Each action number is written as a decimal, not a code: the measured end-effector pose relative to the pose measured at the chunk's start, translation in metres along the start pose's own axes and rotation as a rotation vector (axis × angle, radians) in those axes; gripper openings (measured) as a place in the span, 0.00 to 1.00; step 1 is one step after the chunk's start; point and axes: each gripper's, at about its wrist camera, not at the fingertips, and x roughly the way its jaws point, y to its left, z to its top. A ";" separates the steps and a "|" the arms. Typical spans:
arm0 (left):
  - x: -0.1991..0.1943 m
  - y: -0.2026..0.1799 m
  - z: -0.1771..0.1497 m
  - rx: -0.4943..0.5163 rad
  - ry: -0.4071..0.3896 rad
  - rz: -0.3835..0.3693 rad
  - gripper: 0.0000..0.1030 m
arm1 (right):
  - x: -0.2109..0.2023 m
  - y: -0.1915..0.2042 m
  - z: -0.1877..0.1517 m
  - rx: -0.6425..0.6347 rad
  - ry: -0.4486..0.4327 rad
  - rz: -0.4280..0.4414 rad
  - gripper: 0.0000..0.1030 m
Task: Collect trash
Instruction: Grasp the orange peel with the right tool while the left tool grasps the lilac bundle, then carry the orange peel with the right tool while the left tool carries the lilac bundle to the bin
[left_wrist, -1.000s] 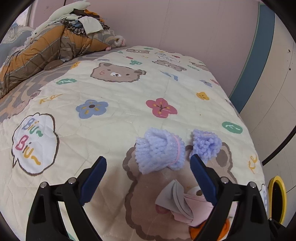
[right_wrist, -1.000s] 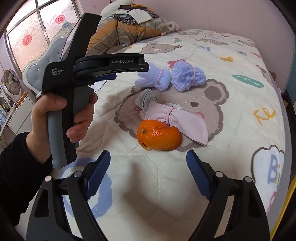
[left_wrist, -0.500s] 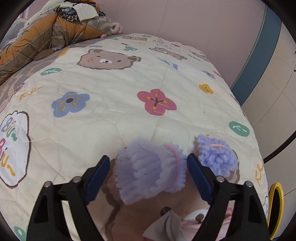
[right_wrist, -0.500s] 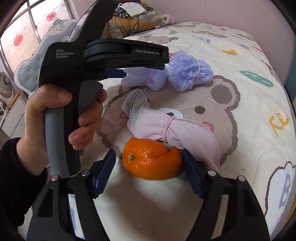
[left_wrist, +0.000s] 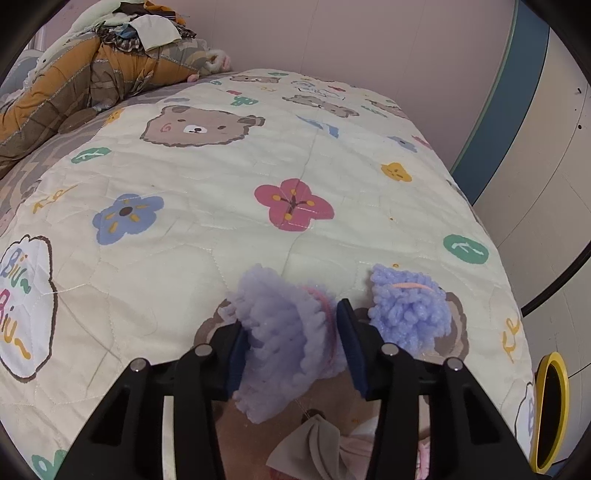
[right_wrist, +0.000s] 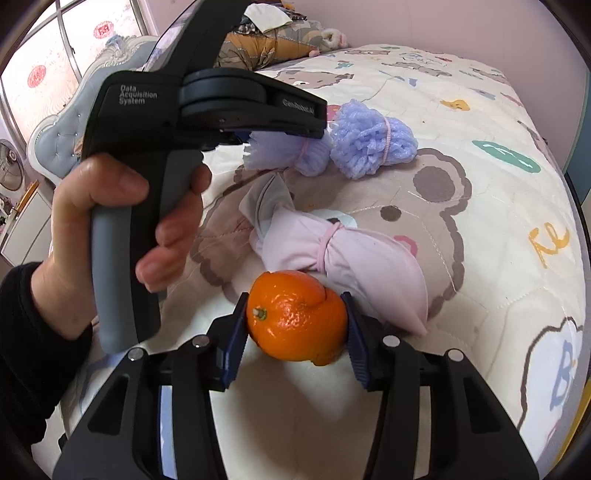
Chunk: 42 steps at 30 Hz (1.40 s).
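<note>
Bear-print quilted bed under two lilac yarn bundles, pink cloth bundle (tied), orange peel.

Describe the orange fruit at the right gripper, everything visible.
The bright orange, dimpled-skin citrus fruit is lumpy and roundish, with a small pale stem nub facing the camera and a curved crease or split in the peel near its top. It sits on the cream quilted bear-print bedspread, between the blue pads of the right gripper, which press both sides. Behind it, close or touching, lies the pink cloth bundle tied with a band.
</note>
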 end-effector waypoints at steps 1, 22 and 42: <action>-0.004 0.001 0.000 -0.004 -0.004 -0.002 0.41 | -0.002 0.001 -0.001 -0.001 0.001 -0.002 0.44; -0.086 0.012 -0.039 -0.041 -0.032 -0.012 0.41 | -0.107 -0.023 -0.045 0.072 -0.086 -0.020 0.44; -0.159 -0.047 -0.052 0.067 -0.082 -0.082 0.41 | -0.184 -0.062 -0.073 0.162 -0.204 -0.060 0.44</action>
